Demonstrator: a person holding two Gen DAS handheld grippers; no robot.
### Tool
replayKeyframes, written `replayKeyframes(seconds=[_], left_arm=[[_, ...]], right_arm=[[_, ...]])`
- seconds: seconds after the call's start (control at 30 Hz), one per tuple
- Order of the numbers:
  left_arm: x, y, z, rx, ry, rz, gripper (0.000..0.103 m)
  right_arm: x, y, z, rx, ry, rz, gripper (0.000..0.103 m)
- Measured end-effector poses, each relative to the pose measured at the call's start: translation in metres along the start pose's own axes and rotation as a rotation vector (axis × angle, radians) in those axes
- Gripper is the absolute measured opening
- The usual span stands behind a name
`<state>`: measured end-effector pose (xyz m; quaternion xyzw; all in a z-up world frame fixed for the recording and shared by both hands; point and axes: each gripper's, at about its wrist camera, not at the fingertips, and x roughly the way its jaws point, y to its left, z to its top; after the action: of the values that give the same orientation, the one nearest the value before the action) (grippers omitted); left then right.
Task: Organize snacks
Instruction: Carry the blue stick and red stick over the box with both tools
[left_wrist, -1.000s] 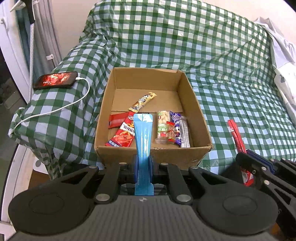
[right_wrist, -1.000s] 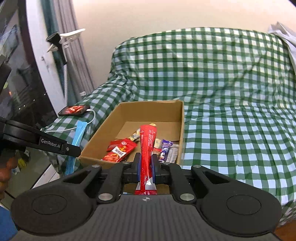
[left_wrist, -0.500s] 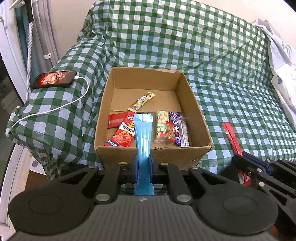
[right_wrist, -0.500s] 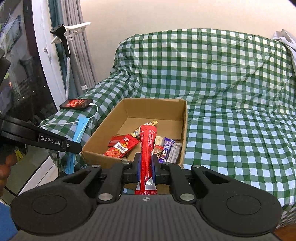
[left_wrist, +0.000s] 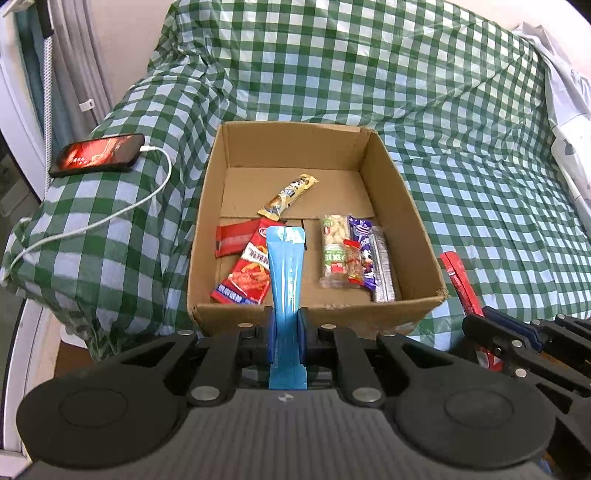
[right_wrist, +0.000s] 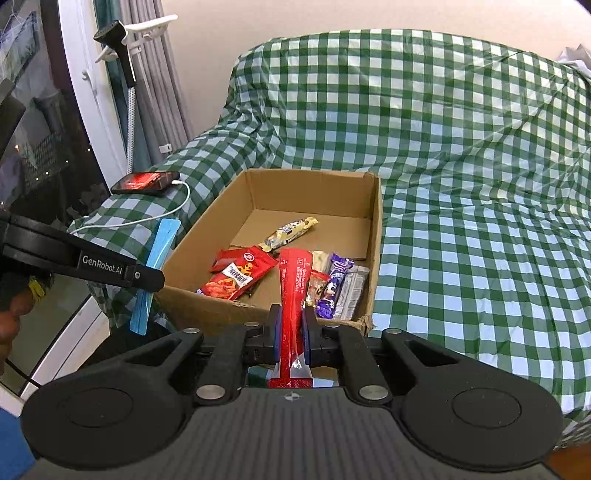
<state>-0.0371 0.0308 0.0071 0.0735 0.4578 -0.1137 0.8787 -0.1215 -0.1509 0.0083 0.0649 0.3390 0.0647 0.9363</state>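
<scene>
Left wrist view: the left tongs (left_wrist: 285, 332) are closed on a long blue snack stick (left_wrist: 285, 273), which stands upright between the pads just in front of the near wall of a cardboard box (left_wrist: 314, 314). In the right wrist view the right tongs (right_wrist: 291, 332) are likewise clamped on a long red snack stick (right_wrist: 293, 291) just before the same box's near edge. Inside the box lie a red chip packet (left_wrist: 247, 275) and a red wrapper (left_wrist: 232, 242) on the left, a pale bar (left_wrist: 288, 194) toward the back, and a peanut pack (left_wrist: 334, 251), a purple bar (left_wrist: 364, 254) and a silver bar (left_wrist: 382, 269) along the right wall. The box sits on a sofa draped in a green-and-white checked cover (left_wrist: 461, 166). On the covered armrest left of the box rests a phone (left_wrist: 98, 154), screen lit, with a white cable (left_wrist: 110, 218) plugged in. Grey curtains (right_wrist: 159, 92) and a dark window (right_wrist: 37, 129) stand at the left, a plain wall behind.
</scene>
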Motion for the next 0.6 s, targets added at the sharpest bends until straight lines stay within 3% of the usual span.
replayKeyframes(seconds=[0.37, 0.6], left_arm=[[0.043, 0.011, 0.057, 0.091, -0.04, 0.035, 0.013], [0.084, 0.016, 0.092, 0.113, -0.022, 0.028, 0.013]], right_arm=[[0.059, -0.004, 0.041, -0.007, 0.015, -0.002, 0.011], [0.108, -0.021, 0.065, 0.005, 0.041, -0.016, 0.011]])
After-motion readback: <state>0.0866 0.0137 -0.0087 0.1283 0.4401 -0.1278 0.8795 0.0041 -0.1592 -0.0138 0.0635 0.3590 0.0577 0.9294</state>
